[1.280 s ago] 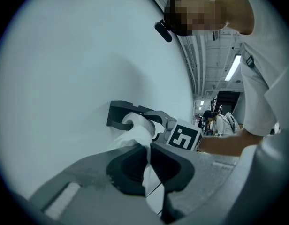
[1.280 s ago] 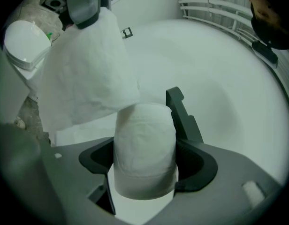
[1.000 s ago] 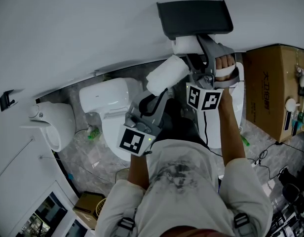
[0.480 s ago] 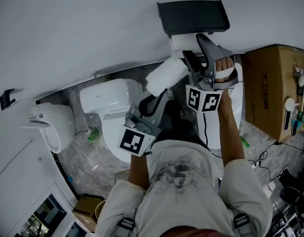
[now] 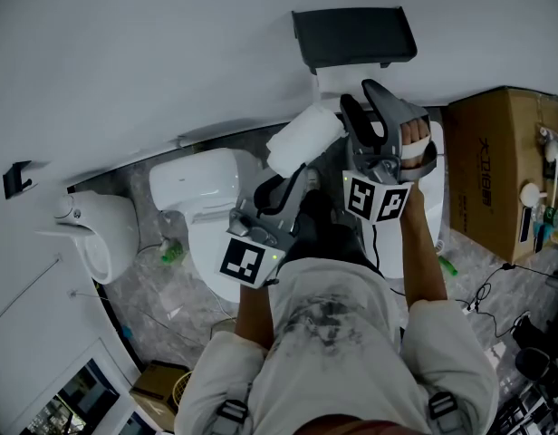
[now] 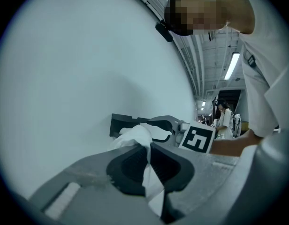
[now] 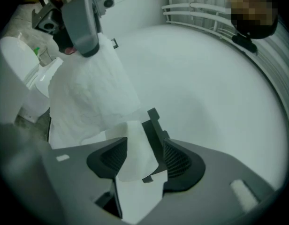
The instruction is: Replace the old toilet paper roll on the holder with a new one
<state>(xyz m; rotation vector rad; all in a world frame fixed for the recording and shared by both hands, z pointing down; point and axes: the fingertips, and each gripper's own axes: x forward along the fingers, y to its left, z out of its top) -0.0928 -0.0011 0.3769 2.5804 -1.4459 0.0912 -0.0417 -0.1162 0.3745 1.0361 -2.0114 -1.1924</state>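
Observation:
A dark grey holder [image 5: 353, 36] hangs on the white wall, with the old white roll [image 5: 344, 78] under it. My right gripper [image 5: 368, 107] reaches up to that roll. In the right gripper view its jaws [image 7: 140, 157] have just been closing and stand apart, with the old roll's white paper [image 7: 135, 156] between them and part of the holder [image 7: 156, 125] behind. It touches the left pad only. My left gripper [image 5: 293, 172] is shut on the crumpled wrap of the new roll [image 5: 304, 137], held beside the holder. The left gripper view shows thin white paper [image 6: 149, 170] pinched between its pads.
A white toilet [image 5: 202, 188] stands below the rolls, and a white fixture [image 5: 93, 229] hangs at the left. A cardboard box [image 5: 505, 161] stands at the right with cables on the floor near it. A person [image 6: 225, 118] stands far off in the left gripper view.
My right gripper has moved up slightly toward the holder and its jaws have narrowed around the old roll's paper. The left gripper and the new roll have stayed in place.

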